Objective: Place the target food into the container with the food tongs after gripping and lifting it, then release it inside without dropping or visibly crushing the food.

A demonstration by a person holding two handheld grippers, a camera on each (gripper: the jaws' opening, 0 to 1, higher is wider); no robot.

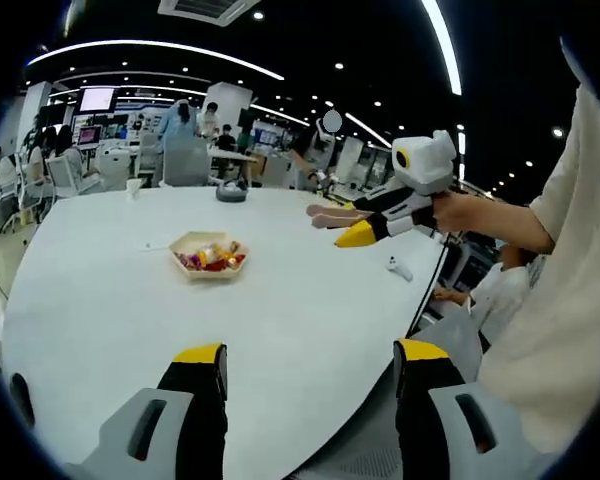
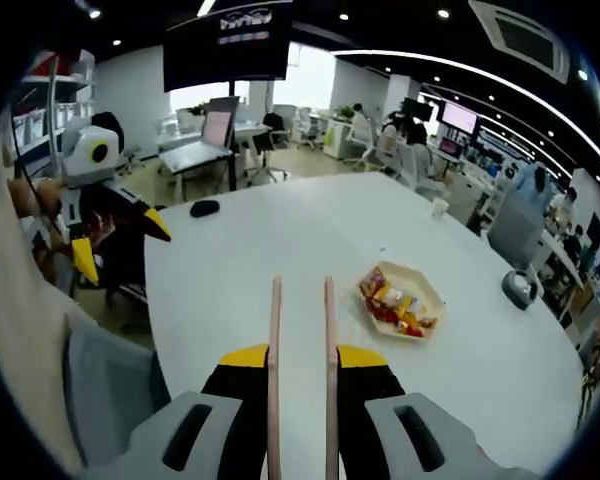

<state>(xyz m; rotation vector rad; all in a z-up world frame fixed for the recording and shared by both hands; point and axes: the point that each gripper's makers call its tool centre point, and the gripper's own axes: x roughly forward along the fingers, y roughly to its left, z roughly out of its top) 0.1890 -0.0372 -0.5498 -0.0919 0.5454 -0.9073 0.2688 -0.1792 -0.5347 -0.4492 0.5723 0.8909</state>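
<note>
Your right gripper (image 2: 300, 362) clamps the pink food tongs (image 2: 301, 330), their arms a narrow gap apart, empty. Your left gripper (image 1: 310, 362) hangs wide open over the table's (image 1: 100, 300) near edge. The hexagonal container (image 2: 402, 300) of snacks sits mid-table, ahead.

A shallow, pale hexagonal container (image 1: 209, 253) sits flat on the white table, well in from the edge, toward the far middle of the tabletop. It holds a loose heap of small wrapped food pieces (image 2: 398, 304), mostly red, yellow and orange (individual items are too small to tell apart). The food tongs (image 2: 301, 340) are two slim, pinkish-tan arms, parallel with a narrow gap between them and nothing held there. Their tips hang above bare table, near the container's left side and apart from it.
</note>
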